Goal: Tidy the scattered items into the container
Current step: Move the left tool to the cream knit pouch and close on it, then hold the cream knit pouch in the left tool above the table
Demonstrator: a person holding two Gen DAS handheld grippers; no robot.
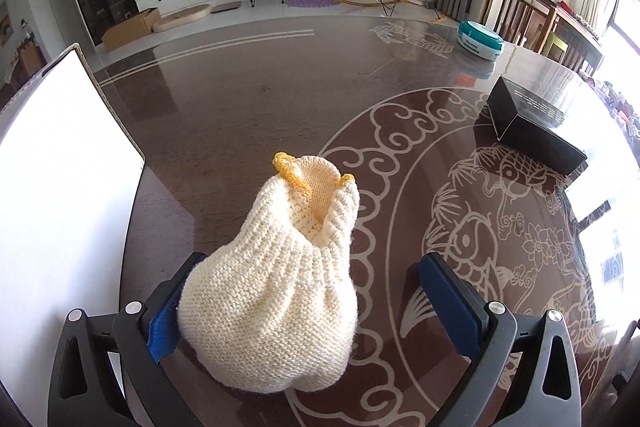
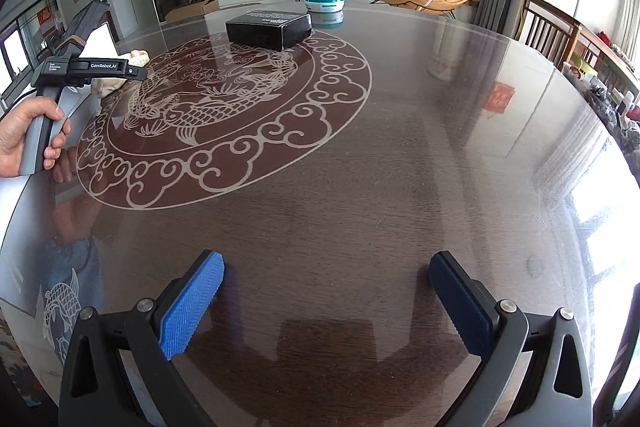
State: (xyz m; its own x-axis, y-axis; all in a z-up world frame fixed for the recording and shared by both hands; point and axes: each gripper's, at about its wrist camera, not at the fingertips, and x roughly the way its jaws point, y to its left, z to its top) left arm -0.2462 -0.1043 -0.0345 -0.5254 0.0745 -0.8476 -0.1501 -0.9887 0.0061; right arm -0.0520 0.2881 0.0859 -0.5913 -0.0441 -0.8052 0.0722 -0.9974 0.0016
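The cream-coloured knitted wool item with a yellow-trimmed opening [image 1: 276, 275], perhaps a small hat or sock, lies on the dark glossy round table with pale engraved fish and cloud patterns [image 1: 248, 87], between the blue-padded fingers of the left gripper [image 1: 316, 303]. That gripper is spread wide: the left pad appears to touch the knit's flank, while the right pad stands clear of it, so nothing is clamped yet. Judged from its slack, bunched shape, the knit should be light, soft and easily squashed, not fragile, and its ribbed yarn should catch well on the textured pads; it will likely droop once lifted. A sensible hold would be across the gathered middle, where the fabric is thick, rather than at the loose yellow rim, which could stretch or slip. The white-sided cardboard container [image 1: 68, 163] stands just to the left of the knit. Further off on the table sit a black rectangular cardboard box [image 1: 532, 123] with small white print too fine to read and a round teal-and-white tub [image 1: 480, 41] whose label is also illegible. The right gripper [image 2: 326, 303] hangs over bare table, jaws apart and empty. From its view, a hand [image 2: 24, 139] grips the left tool's grey handle, whose black bar reads "GenRobot.AI"; a smaller label beside it cannot be read.
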